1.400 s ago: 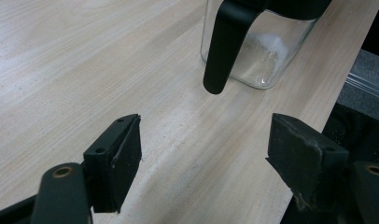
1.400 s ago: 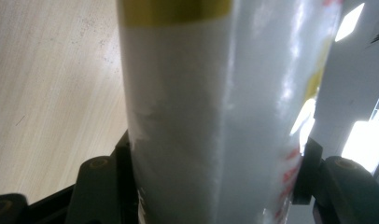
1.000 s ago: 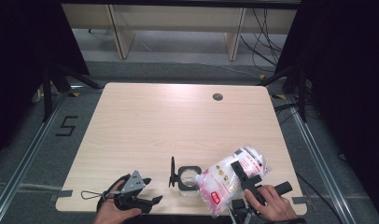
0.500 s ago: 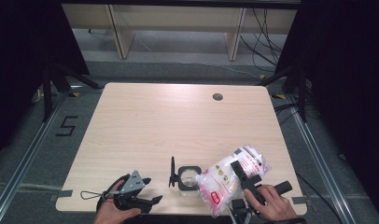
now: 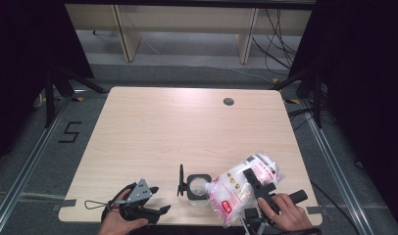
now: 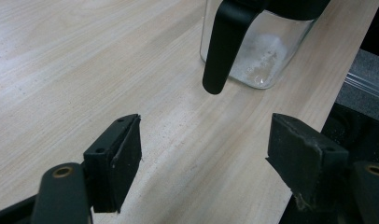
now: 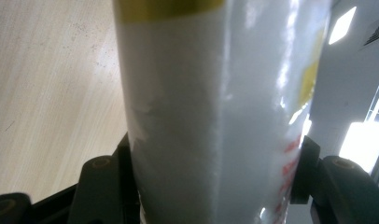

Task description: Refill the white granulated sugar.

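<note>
Pale wood table (image 5: 162, 132) in a dark room, with shelving and cables on the floor beyond it. At the near edge, the right gripper (image 5: 260, 183) has its jaws closed around a clear plastic bag (image 5: 238, 188) of white granules, holding it tipped on a slant, its lower end beside the open mouth of a glass jug (image 5: 196, 185). In the right gripper view the bag (image 7: 215, 116) sits squeezed between both black jaws. The jug stands on the table just left of the bag, with a black rim and a black handle (image 5: 181, 180). Further left, the left gripper (image 5: 155, 211) rests low with its jaws wide apart and nothing between them; its view looks toward the jug (image 6: 260, 51), a little white residue at the bottom. Pouring seems barely begun: the jug is nearly empty and the bag looks full. Red print and yellow marks show on the bag, too small to read. On the floor to the left is a taped "5" (image 5: 69, 132).
</note>
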`<action>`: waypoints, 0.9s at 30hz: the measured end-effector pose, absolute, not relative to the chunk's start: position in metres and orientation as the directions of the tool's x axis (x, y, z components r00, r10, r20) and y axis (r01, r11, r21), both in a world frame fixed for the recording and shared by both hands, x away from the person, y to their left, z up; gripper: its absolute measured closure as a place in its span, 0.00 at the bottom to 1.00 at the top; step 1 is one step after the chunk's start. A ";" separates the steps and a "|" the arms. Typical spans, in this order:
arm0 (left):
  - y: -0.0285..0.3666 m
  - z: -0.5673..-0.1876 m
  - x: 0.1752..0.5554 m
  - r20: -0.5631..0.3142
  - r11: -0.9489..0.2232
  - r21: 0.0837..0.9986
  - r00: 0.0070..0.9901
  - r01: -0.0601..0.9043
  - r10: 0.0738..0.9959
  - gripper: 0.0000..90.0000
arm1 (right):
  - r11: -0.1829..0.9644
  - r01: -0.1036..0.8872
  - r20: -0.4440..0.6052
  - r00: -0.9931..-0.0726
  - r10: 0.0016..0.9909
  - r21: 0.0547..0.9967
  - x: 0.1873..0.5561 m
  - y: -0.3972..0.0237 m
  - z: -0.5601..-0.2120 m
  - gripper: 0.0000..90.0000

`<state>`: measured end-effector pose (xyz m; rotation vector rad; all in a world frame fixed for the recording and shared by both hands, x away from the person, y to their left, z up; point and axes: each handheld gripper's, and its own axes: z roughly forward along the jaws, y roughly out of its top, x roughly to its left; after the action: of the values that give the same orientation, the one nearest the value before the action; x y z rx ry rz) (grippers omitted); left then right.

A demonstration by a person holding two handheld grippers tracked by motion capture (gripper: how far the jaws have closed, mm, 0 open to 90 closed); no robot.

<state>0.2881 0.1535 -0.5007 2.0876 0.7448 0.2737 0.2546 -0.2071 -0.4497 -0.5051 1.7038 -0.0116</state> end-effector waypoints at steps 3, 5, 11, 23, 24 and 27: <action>0.155 -0.500 0.289 -0.065 -0.455 0.796 0.803 0.400 0.592 0.28 | 0.905 -0.318 -0.937 -0.110 -0.332 -0.284 0.255 -0.207 -0.451 0.47; 0.154 -0.500 0.289 -0.067 -0.452 0.797 0.801 0.402 0.594 0.28 | 0.904 -0.321 -0.937 -0.111 -0.332 -0.282 0.255 -0.207 -0.451 0.47; 0.154 -0.501 0.288 -0.076 -0.436 0.803 0.796 0.406 0.600 0.28 | 0.901 -0.319 -0.935 -0.104 -0.340 -0.292 0.254 -0.206 -0.450 0.47; 0.153 -0.501 0.287 -0.099 -0.420 0.799 0.784 0.430 0.613 0.28 | 0.895 -0.313 -0.929 -0.086 -0.360 -0.318 0.253 -0.206 -0.448 0.47; 0.153 -0.501 0.287 -0.097 -0.419 0.800 0.783 0.428 0.614 0.28 | 0.896 -0.313 -0.930 -0.087 -0.356 -0.314 0.252 -0.206 -0.447 0.47; 0.152 -0.501 0.287 -0.097 -0.420 0.800 0.783 0.428 0.614 0.28 | 0.898 -0.306 -0.930 -0.087 -0.356 -0.315 0.251 -0.206 -0.448 0.47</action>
<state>0.2869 0.1524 -0.5012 2.0771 0.7743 0.2628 0.2513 -0.2061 -0.4478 -0.5125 1.6833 -0.0451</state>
